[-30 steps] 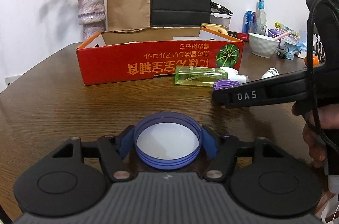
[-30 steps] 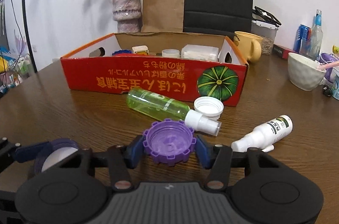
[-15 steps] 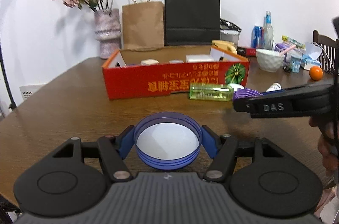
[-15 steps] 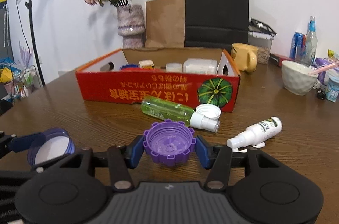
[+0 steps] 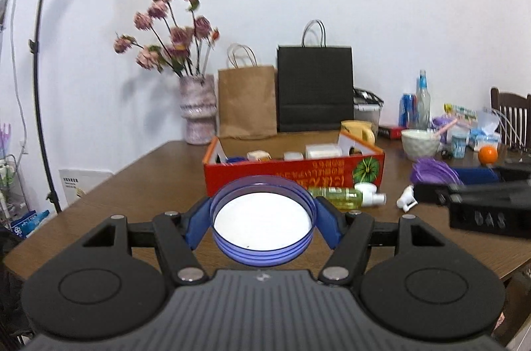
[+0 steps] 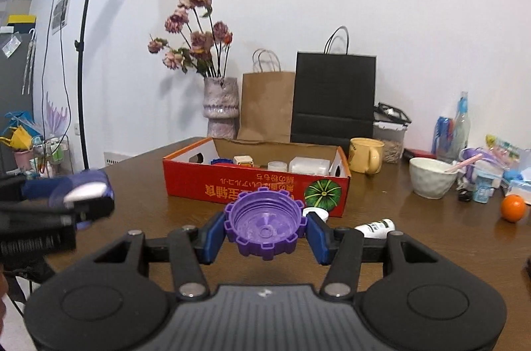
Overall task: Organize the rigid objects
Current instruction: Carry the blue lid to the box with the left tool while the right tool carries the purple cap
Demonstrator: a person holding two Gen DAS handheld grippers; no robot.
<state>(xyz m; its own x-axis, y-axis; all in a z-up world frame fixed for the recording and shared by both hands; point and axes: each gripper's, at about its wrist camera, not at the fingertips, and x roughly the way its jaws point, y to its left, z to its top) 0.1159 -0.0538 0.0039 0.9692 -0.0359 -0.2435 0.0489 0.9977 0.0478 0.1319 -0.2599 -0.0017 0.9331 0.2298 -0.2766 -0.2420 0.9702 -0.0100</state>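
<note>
- The left tongs (image 5: 264,219) are clamped on a blue lid (image 5: 264,219), one blue pad pressing each side of its rim, with the white inner face turned up toward the camera.
- The right tongs (image 6: 264,226) are clamped on a purple toothed cap (image 6: 264,226), its hollow ribbed inside facing up, gripped at its left and right edges.
- Both tongs are held above the brown table (image 6: 415,238); in the left wrist view the right tongs (image 5: 438,176) show blurred off to the right of the left ones, with the purple cap at their tip.
- In the right wrist view the left tongs (image 6: 83,190) appear blurred to the left, carrying the blue lid.
- Straight ahead of both tongs stands a red cardboard box (image 6: 255,188) with a pumpkin picture on its front; several small white and blue items lie inside, too small to name.
- A green spray bottle (image 5: 341,195) lies on its side just in front of the box, ahead and slightly right of the left tongs.
- A small white spray bottle (image 6: 376,224) lies on the table just right of the right tongs, and a white cap (image 6: 316,213) sits right behind the right pad, at the box's front.
- Further right of the right tongs are a yellow mug (image 6: 365,155), a white bowl (image 6: 431,181) and an orange (image 6: 512,208).
- Behind the box, a vase of dried flowers (image 6: 220,107), a brown paper bag (image 6: 267,107) and a black paper bag (image 6: 332,98) stand against the wall.
</note>
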